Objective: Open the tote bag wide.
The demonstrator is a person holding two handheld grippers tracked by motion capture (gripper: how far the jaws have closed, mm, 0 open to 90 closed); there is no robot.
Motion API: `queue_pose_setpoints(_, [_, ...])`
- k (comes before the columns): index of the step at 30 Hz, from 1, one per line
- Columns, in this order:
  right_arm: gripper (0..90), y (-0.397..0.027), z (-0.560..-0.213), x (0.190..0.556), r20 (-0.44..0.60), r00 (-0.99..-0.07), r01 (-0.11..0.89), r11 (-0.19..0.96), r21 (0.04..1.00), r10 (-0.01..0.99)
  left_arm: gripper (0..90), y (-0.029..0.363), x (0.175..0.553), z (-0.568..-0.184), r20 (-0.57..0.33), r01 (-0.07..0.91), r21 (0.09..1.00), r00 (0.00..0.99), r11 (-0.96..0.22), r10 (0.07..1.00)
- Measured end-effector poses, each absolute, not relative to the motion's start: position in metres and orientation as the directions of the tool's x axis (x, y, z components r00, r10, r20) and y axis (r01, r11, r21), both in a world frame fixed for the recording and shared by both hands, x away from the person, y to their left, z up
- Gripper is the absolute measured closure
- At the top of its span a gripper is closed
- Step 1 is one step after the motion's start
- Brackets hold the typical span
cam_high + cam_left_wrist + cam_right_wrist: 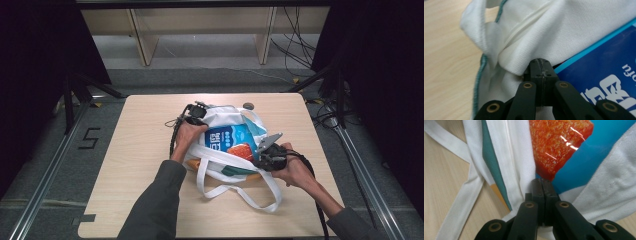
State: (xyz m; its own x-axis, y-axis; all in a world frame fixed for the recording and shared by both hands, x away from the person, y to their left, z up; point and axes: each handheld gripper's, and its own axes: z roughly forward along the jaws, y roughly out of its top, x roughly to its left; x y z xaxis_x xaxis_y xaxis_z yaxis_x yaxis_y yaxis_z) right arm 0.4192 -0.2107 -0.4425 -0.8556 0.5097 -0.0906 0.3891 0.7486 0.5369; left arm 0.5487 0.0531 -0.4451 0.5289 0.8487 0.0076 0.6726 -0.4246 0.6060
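Two tools clamped on one white tote bag (pixel 225 117).
Left tool (pixel 541 67) and right tool (pixel 541 187) pinch its opposite rims; blue packet (pixel 227 137) inside.

The glossy blue packet (pixel 604 75) inside the white cloth bag (pixel 544 32) carries white printing: large characters cut off by the gripper arms, too partial to read, and small Latin letters ending "ofu".
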Motion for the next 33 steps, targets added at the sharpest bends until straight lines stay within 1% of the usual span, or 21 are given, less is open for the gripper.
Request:
queue_pose_setpoints(3, [90.0, -0.209, -0.435, 0.421, -0.106, -0.858, 0.376, 0.754, 0.539, 0.503, 89.4, 0.051, 0.541, -0.436, 0.034, 0.634, 0.621, 0.565, -0.46, 0.825])
queue_pose_setpoints(6, [90.0, -0.211, -0.416, 0.426, -0.074, -0.852, 0.369, 0.695, 0.617, 0.519, 89.1, 0.055, 0.528, -0.42, 0.012, 0.59, 0.67, 0.598, -0.45, 0.802])
queue_pose_setpoints(8, [89.9, -0.212, -0.401, 0.438, -0.106, -0.841, 0.334, 0.661, 0.672, 0.531, 87.4, 0.061, 0.518, -0.411, -0.009, 0.569, 0.695, 0.618, -0.44, 0.786])
queue_pose_setpoints(9, [89.9, -0.212, -0.401, 0.438, -0.106, -0.841, 0.334, 0.661, 0.672, 0.531, 87.4, 0.064, 0.515, -0.408, -0.016, 0.564, 0.698, 0.629, -0.442, 0.778])
queue_pose_setpoints(11, [89.6, -0.214, -0.396, 0.452, -0.133, -0.816, 0.333, 0.646, 0.687, 0.563, 86.9, 0.073, 0.51, -0.403, -0.039, 0.563, 0.71, 0.632, -0.423, 0.774])
queue_pose_setpoints(12, [89.7, -0.217, -0.396, 0.469, -0.13, -0.784, 0.362, 0.617, 0.699, 0.607, 86.9, 0.081, 0.509, -0.401, -0.046, 0.568, 0.721, 0.61, -0.397, 0.791])
queue_pose_setpoints(13, [89.7, -0.217, -0.396, 0.469, -0.13, -0.784, 0.362, 0.617, 0.699, 0.607, 86.9, 0.086, 0.51, -0.4, -0.051, 0.57, 0.725, 0.604, -0.386, 0.795])
queue_pose_setpoints(14, [89.7, -0.219, -0.399, 0.484, -0.119, -0.762, 0.379, 0.588, 0.714, 0.636, 87.0, 0.095, 0.51, -0.398, -0.055, 0.575, 0.728, 0.592, -0.374, 0.804])
queue_pose_setpoints(16, [89.7, -0.22, -0.401, 0.489, -0.122, -0.75, 0.385, 0.578, 0.719, 0.651, 87.0, 0.108, 0.512, -0.398, -0.051, 0.581, 0.729, 0.573, -0.362, 0.818])
queue_pose_setpoints(17, [89.7, -0.223, -0.402, 0.497, -0.132, -0.74, 0.404, 0.593, 0.696, 0.659, 87.3, 0.113, 0.513, -0.402, -0.045, 0.589, 0.726, 0.557, -0.355, 0.83])
queue_pose_setpoints(18, [89.7, -0.224, -0.409, 0.503, -0.133, -0.722, 0.413, 0.578, 0.704, 0.679, 87.4, 0.119, 0.515, -0.409, -0.034, 0.602, 0.713, 0.54, -0.358, 0.841])
queue_pose_setpoints(20, [89.6, -0.227, -0.424, 0.512, -0.11, -0.703, 0.477, 0.581, 0.66, 0.702, 87.9, 0.129, 0.522, -0.427, -0.01, 0.646, 0.666, 0.507, -0.373, 0.862])
queue_pose_setpoints(21, [90.0, -0.23, -0.431, 0.517, -0.129, -0.697, 0.485, 0.596, 0.639, 0.705, 89.0, 0.132, 0.524, -0.436, -0.026, 0.661, 0.663, 0.488, -0.351, 0.872])
queue_pose_setpoints(22, [90.0, -0.238, -0.443, 0.524, -0.129, -0.67, 0.525, 0.59, 0.613, 0.731, 89.2, 0.135, 0.527, -0.448, -0.026, 0.671, 0.653, 0.484, -0.352, 0.875])
queue_pose_setpoints(24, [90.0, -0.242, -0.447, 0.527, -0.122, -0.662, 0.546, 0.587, 0.598, 0.74, 89.3, 0.136, 0.528, -0.456, -0.038, 0.678, 0.655, 0.471, -0.334, 0.881])
queue_pose_setpoints(26, [90.0, -0.25, -0.465, 0.532, -0.089, -0.657, 0.569, 0.57, 0.593, 0.749, 89.5, 0.14, 0.531, -0.464, -0.103, 0.7, 0.655, 0.454, -0.282, 0.885])
queue_pose_setpoints(27, [90.0, -0.249, -0.469, 0.532, -0.089, -0.657, 0.583, 0.58, 0.569, 0.748, 89.5, 0.14, 0.532, -0.464, -0.078, 0.7, 0.643, 0.465, -0.312, 0.882])
queue_pose_setpoints(28, [90.0, -0.248, -0.473, 0.534, -0.113, -0.671, 0.558, 0.6, 0.574, 0.732, 89.4, 0.138, 0.532, -0.463, -0.061, 0.695, 0.644, 0.465, -0.321, 0.883])
queue_pose_setpoints(31, [90.0, -0.244, -0.465, 0.531, -0.125, -0.655, 0.583, 0.603, 0.545, 0.746, 89.3, 0.136, 0.529, -0.458, -0.041, 0.685, 0.648, 0.467, -0.332, 0.883])
queue_pose_setpoints(32, [90.0, -0.243, -0.46, 0.529, -0.142, -0.651, 0.572, 0.605, 0.553, 0.745, 89.3, 0.136, 0.525, -0.452, -0.045, 0.673, 0.666, 0.468, -0.323, 0.883])
queue_pose_setpoints(33, [90.0, -0.243, -0.449, 0.525, -0.147, -0.646, 0.55, 0.59, 0.591, 0.749, 89.0, 0.136, 0.522, -0.447, -0.053, 0.661, 0.682, 0.471, -0.313, 0.881])
